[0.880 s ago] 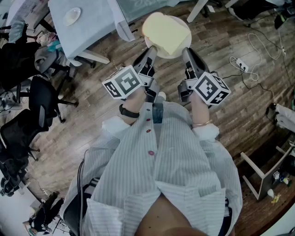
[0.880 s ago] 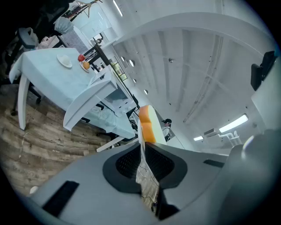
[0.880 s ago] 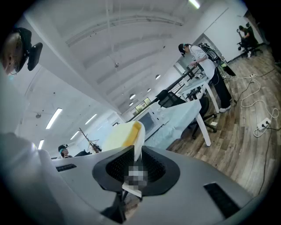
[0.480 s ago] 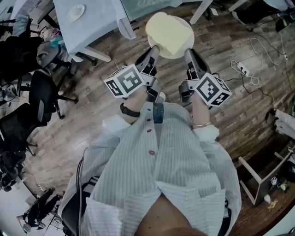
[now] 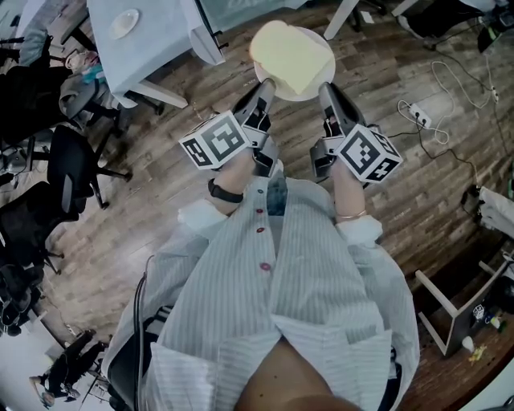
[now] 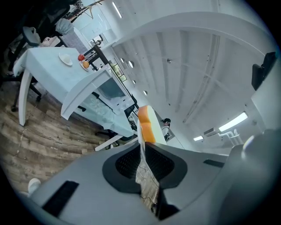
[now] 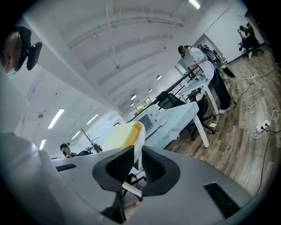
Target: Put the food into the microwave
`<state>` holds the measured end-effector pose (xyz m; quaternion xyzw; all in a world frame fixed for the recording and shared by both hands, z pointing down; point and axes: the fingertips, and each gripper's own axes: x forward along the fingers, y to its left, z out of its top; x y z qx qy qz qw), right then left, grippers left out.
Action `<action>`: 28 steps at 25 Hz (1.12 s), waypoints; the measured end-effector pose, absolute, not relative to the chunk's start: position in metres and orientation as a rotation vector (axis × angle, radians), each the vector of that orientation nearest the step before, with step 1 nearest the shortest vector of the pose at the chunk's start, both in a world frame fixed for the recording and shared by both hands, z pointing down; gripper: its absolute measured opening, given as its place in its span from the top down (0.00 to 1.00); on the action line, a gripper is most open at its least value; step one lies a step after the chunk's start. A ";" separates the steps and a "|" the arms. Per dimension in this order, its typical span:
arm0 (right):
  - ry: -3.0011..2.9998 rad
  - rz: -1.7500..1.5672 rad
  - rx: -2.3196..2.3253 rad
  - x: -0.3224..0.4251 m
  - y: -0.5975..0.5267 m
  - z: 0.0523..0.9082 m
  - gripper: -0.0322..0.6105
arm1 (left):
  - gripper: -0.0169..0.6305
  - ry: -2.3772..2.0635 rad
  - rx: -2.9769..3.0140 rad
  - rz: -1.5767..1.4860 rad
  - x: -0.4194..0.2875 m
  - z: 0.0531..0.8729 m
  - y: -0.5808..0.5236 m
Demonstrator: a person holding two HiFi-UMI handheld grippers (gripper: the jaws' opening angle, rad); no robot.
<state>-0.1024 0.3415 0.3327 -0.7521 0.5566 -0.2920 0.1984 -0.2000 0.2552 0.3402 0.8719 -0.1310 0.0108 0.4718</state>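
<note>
A thick slice of pale yellow bread [image 5: 287, 54] lies on a white plate [image 5: 321, 42], carried above the wooden floor. My left gripper [image 5: 267, 85] is shut on the plate's near left rim, and my right gripper [image 5: 324, 87] on its near right rim. The left gripper view shows the plate's rim [image 6: 141, 141] edge-on between the black pads, with the bread's orange crust [image 6: 146, 126] above it. The right gripper view has the rim [image 7: 138, 143] pinched the same way, with the bread [image 7: 119, 136] behind it. On a cloth-covered table ahead stands a white boxy appliance [image 7: 152, 117].
A white table [image 5: 161, 36] bearing a small dish [image 5: 124, 22] stands at the upper left, with black office chairs [image 5: 72, 172] beside it. A power strip and cables [image 5: 422, 116] lie on the floor to the right. A wooden frame [image 5: 450, 301] sits lower right. A person [image 7: 204, 66] stands at a desk.
Both grippers keep their hold on the plate. The plate and the floor below shift only slightly in the head view.
</note>
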 end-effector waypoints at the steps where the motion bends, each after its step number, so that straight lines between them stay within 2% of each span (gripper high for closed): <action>1: 1.554 -0.817 -2.105 -0.100 0.344 0.333 0.84 | 0.92 -0.328 2.139 0.041 -0.199 0.346 0.256; 11: 1.522 -0.844 -2.093 -0.067 0.340 0.345 0.84 | 0.92 -0.338 2.148 0.081 -0.169 0.361 0.248; 28: 1.557 -0.834 -2.088 0.022 0.252 0.336 0.84 | 0.92 -0.327 2.107 0.031 -0.072 0.344 0.165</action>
